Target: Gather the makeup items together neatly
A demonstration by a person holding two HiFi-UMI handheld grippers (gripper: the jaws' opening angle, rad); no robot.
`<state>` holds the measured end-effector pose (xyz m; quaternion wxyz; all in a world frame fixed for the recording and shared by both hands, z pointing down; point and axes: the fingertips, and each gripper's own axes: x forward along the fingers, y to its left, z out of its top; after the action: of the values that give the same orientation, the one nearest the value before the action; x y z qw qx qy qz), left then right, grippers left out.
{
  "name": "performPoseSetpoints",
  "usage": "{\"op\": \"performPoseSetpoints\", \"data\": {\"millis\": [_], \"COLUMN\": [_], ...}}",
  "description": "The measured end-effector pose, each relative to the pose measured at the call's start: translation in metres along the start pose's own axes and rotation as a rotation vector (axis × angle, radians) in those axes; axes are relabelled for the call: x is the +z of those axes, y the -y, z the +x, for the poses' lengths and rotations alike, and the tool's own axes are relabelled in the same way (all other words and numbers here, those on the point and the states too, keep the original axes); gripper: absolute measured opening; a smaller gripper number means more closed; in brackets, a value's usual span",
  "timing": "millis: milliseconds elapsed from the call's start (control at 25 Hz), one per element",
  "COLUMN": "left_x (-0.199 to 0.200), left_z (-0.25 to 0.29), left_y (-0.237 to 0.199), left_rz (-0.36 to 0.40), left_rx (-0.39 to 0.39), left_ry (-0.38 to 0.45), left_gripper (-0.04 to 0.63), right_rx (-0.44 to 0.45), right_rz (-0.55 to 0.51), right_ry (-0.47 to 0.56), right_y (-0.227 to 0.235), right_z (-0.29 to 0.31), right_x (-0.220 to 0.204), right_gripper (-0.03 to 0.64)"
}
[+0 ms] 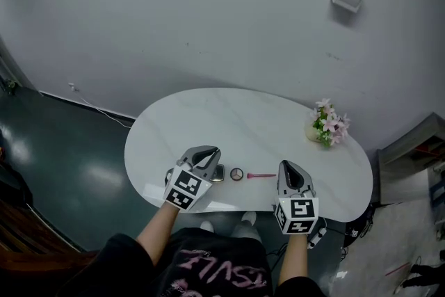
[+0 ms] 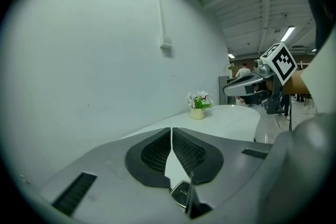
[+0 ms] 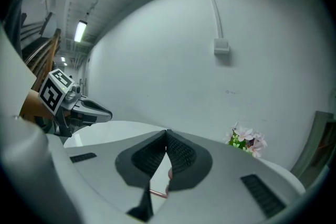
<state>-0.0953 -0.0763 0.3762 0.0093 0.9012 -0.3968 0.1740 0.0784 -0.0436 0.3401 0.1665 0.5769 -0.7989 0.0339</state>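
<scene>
On the white oval table (image 1: 208, 122), near its front edge, lie a small round compact (image 1: 237, 174), a thin pink stick (image 1: 261, 175) to its right, and a dark rectangular case (image 1: 218, 172), partly hidden by my left gripper (image 1: 202, 157). That gripper hovers above the case, shut and holding nothing. My right gripper (image 1: 288, 168) hovers right of the pink stick, also shut and holding nothing. In the left gripper view the pads (image 2: 157, 152) meet, with the dark case (image 2: 182, 194) below them. In the right gripper view the pink stick (image 3: 159, 194) shows under the shut pads (image 3: 181, 153).
A small pot of pink and white flowers (image 1: 327, 125) stands at the table's right rear, also seen as the flower pot (image 2: 198, 106) and the flowers (image 3: 247, 141). A grey wall rises behind the table. The person's knees sit under the front edge.
</scene>
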Motion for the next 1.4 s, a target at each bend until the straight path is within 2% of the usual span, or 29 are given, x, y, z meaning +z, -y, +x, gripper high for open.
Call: {"op": "performPoseSetpoints", "data": {"millis": [320,440,720,960,1400], "left_x": [0.027,0.033,0.046,0.052,0.049], "left_z": [-0.009,-0.011,-0.014,-0.016,-0.022], "left_y": [-0.01,-0.011,-0.014,-0.019,-0.026], "left_rz": [0.027,0.026,0.017,0.014,-0.002], "left_rx": [0.034,0.045,0.053,0.076,0.072], "left_ry": [0.068,0.088,0.131,0.143,0.137], "left_gripper": [0.018,0.018,0.018,0.015,0.014], "right_rx": [-0.017,-0.001,-0.028,-0.037,-0.04], "right_rz": [0.009,0.001,0.03,0.05,0.057], "right_ry": [0.05,0.072,0.1,0.12,0.123], "right_y": [-0.004,-0.008,-0.003,0.001,-0.001], "right_z": [-0.001,-0.003,-0.003,-0.004,-0.002], "right_x": [0.017,0.024,0.033,0.039,0.041], "right_gripper": [0.063,0.063,0.063,0.063,0.063]}}
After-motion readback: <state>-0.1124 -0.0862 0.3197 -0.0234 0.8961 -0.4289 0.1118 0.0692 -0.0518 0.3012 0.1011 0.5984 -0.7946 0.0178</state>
